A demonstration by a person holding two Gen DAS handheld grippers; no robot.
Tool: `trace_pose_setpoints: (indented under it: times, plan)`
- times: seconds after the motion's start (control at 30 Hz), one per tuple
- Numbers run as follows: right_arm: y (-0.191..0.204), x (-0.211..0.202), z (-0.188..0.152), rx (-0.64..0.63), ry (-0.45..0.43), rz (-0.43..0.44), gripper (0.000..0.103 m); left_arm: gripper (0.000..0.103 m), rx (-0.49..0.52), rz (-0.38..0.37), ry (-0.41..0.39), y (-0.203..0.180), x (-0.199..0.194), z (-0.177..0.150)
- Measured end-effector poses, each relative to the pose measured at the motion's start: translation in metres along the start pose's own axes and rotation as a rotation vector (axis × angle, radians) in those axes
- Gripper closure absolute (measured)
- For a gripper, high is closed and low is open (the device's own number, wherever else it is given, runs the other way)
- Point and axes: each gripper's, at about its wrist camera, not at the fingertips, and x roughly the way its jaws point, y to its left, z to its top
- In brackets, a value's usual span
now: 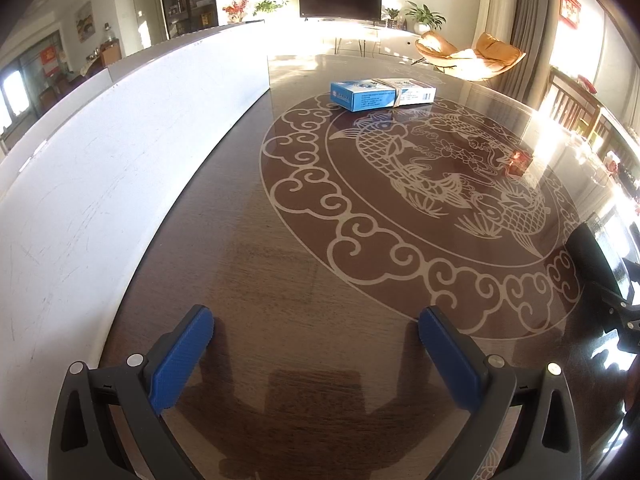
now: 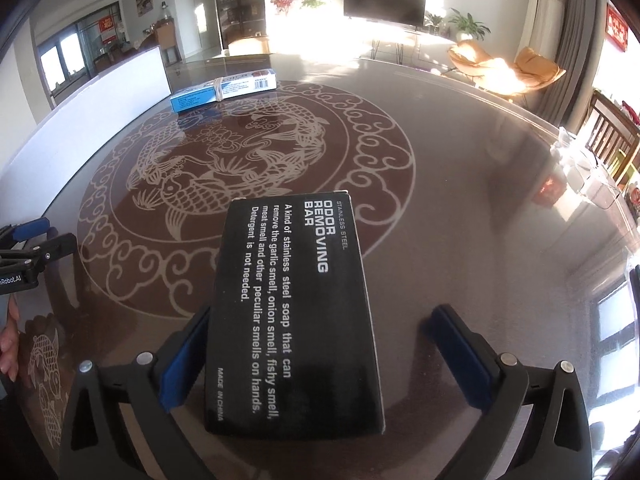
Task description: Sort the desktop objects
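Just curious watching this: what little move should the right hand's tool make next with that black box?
Probably close the right gripper: its fingers stand open around the black box, the right one clearly apart from it. The blue-and-white boxes lie far across the table.

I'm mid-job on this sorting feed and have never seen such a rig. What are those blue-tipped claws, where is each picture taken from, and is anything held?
No robot here: a person holds a two-finger clamp in each hand, each with a camera looking along its fingers.

Left-wrist picture: the left gripper, open and empty above the dark glossy table with the pale fish pattern. A blue-and-white carton bundle bound by a rubber band lies far ahead beside a white board.

Right-wrist picture: the right gripper is open around a black "Odor Removing Bar" box. One pad seems against it; the other stands clear, so it is not clamped.
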Motion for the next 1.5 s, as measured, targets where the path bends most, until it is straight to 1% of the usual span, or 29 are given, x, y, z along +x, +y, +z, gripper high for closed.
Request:
trace_pose_setpoints:
  times: [0.07,0.13,0.17,0.27,0.37,0.5,0.57,0.7,0.8,0.83,0.87,0.9,0.93,0.97,1.03,1.07,1.13,1.17,1.2,1.3,1.4,1.43,1.47,1.5]
  plan:
    - [0.0,0.0,0.0,0.0,0.0,-0.001,0.0,0.0,0.025,-0.015,0.015,-0.003,0.004,0.003]
    - [0.001,0.001,0.001,0.0,0.0,-0.001,0.0,0.0,0.093,-0.055,0.061,-0.008,0.012,0.016]
    - [0.001,0.002,0.001,0.0,0.0,-0.001,0.0,0.0,0.126,-0.057,0.076,-0.012,0.016,0.025]
    - [0.001,0.002,0.001,0.0,0.0,-0.001,0.0,0.0,0.205,-0.047,0.067,-0.019,0.028,0.064]
    - [0.001,0.002,0.001,0.0,0.0,-0.001,0.0,0.0,0.255,-0.03,0.057,-0.026,0.049,0.11]
    - [0.001,0.002,0.001,0.0,0.0,-0.001,0.0,0.0,0.34,-0.049,0.058,-0.045,0.078,0.162]
    - [0.001,0.002,0.001,0.0,0.0,-0.001,0.0,0.0,0.384,-0.046,0.055,-0.058,0.091,0.183]
    - [0.001,0.002,0.001,0.0,0.0,-0.001,0.0,0.0,0.397,-0.014,0.058,-0.076,0.119,0.217]
    - [0.002,0.003,0.001,0.0,0.0,-0.001,0.0,0.0,0.408,0.018,0.107,-0.084,0.146,0.229]
    - [0.002,0.003,0.001,0.0,0.0,-0.001,0.0,0.0,0.393,-0.008,0.087,-0.082,0.146,0.232]
    - [0.002,0.003,0.001,0.0,0.0,-0.001,0.0,0.01,0.376,-0.035,0.088,-0.081,0.147,0.234]
    - [0.002,0.003,0.001,0.0,-0.001,-0.001,0.0,0.026,0.349,-0.084,0.099,-0.077,0.147,0.234]
    - [0.002,0.003,0.001,0.0,0.0,-0.001,0.0,0.054,0.3,-0.152,0.1,-0.072,0.145,0.235]
    - [0.002,0.003,0.001,0.0,-0.001,-0.001,0.0,0.059,0.271,-0.157,0.104,-0.069,0.142,0.233]
    - [0.002,0.003,0.001,0.0,-0.001,-0.001,0.0,0.059,0.279,-0.108,0.072,-0.067,0.132,0.221]
    - [0.002,0.003,0.001,0.0,-0.001,-0.001,0.0,0.059,0.273,-0.102,0.062,-0.064,0.126,0.212]
    - [0.003,0.003,0.001,0.0,-0.001,-0.001,0.0,0.059,0.209,-0.11,0.064,-0.051,0.11,0.186]
    - [0.002,0.002,0.001,0.0,-0.001,-0.001,0.0,0.059,0.17,-0.117,0.064,-0.043,0.1,0.171]
    - [0.002,0.002,0.001,0.0,-0.001,-0.001,0.0,0.059,0.145,-0.109,0.062,-0.038,0.088,0.153]
    - [0.002,0.002,0.001,0.0,-0.001,-0.001,0.0,0.059,0.114,-0.08,0.059,-0.032,0.047,0.091]
    - [0.002,0.002,0.001,0.0,-0.001,-0.001,0.0,0.059,0.086,-0.08,0.033,-0.034,0.009,0.031]
    - [0.002,0.002,0.001,0.0,-0.001,-0.001,0.0,0.058,0.092,-0.07,0.018,-0.04,0.001,0.018]
    - [0.002,0.002,0.001,0.0,-0.001,-0.001,0.0,0.056,0.1,-0.049,-0.001,-0.044,-0.005,0.009]
    - [0.002,0.002,0.001,0.0,-0.001,-0.001,0.0,0.053,0.091,-0.043,-0.017,-0.046,-0.009,0.003]
